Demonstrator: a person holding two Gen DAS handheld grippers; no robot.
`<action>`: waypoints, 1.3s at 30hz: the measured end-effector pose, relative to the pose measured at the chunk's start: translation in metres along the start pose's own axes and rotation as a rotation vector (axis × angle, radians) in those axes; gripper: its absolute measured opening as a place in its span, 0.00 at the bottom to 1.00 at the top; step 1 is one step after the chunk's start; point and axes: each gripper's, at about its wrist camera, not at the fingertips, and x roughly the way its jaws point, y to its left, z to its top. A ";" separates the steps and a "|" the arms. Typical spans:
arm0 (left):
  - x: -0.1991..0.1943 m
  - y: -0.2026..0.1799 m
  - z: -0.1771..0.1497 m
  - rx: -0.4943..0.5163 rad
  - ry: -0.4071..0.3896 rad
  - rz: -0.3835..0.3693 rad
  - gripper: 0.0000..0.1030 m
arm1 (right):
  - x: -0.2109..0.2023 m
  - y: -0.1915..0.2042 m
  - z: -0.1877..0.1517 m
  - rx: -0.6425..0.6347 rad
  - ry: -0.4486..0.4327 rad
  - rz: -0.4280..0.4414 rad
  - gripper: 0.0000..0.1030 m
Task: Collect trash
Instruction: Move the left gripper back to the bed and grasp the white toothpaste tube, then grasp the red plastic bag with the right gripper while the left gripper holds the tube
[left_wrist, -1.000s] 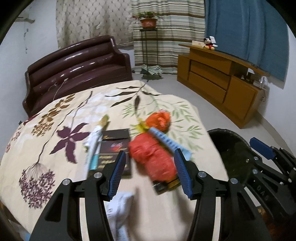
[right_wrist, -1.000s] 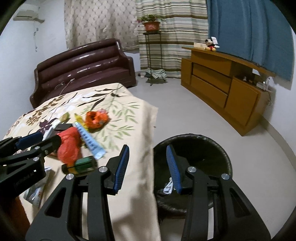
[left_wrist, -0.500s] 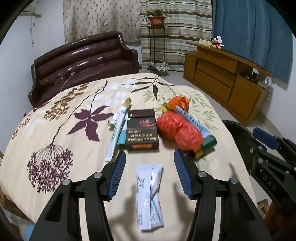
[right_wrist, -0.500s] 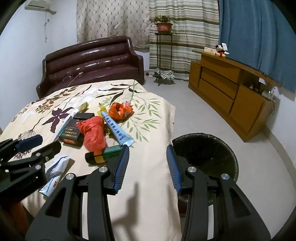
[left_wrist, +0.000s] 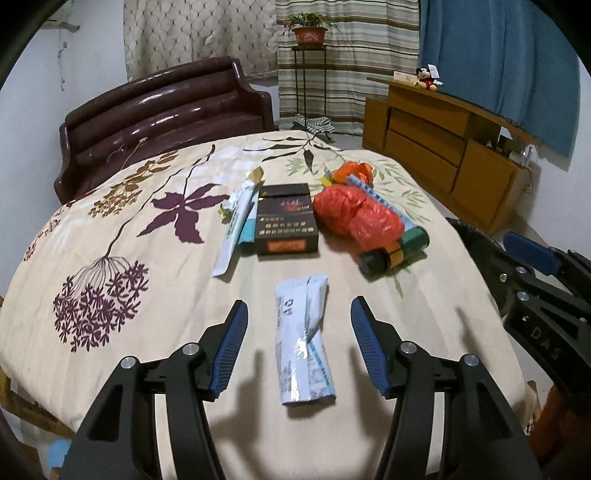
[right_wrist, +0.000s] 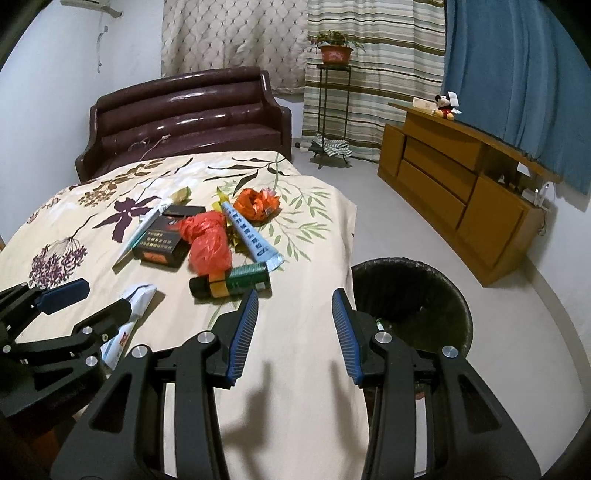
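Note:
Trash lies on a floral tablecloth (left_wrist: 110, 229). A white and blue wrapper (left_wrist: 303, 332) lies nearest, between the fingers of my open, empty left gripper (left_wrist: 297, 315). Beyond are a dark cigarette box (left_wrist: 286, 225), a white tube (left_wrist: 238, 225), a red plastic bag (left_wrist: 354, 216), a green and black bottle on its side (left_wrist: 395, 253), a blue tube (right_wrist: 251, 236) and an orange wrapper (right_wrist: 258, 203). My right gripper (right_wrist: 293, 304) is open and empty above the table's right edge, just short of the bottle (right_wrist: 231, 284). A black lined bin (right_wrist: 417, 306) stands on the floor, right of the table.
A dark brown sofa (left_wrist: 162, 118) stands behind the table. A wooden sideboard (right_wrist: 461, 192) runs along the right wall under a blue curtain. A plant stand (right_wrist: 334, 110) stands by the striped curtain. Grey floor (right_wrist: 369, 206) lies between table and sideboard.
Both grippers have pulled back and turned left. The left view went from the red bag to the white wrapper between its fingers. The right view swung from the bin toward the table.

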 end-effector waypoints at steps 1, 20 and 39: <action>0.000 0.001 -0.002 -0.001 0.002 0.003 0.56 | -0.001 0.001 -0.002 -0.002 0.003 0.000 0.40; 0.026 0.011 -0.012 -0.016 0.053 -0.009 0.48 | -0.007 0.015 -0.016 -0.029 0.022 0.023 0.40; 0.008 0.031 -0.001 -0.063 -0.001 -0.049 0.26 | 0.017 0.034 0.011 -0.048 0.001 0.063 0.49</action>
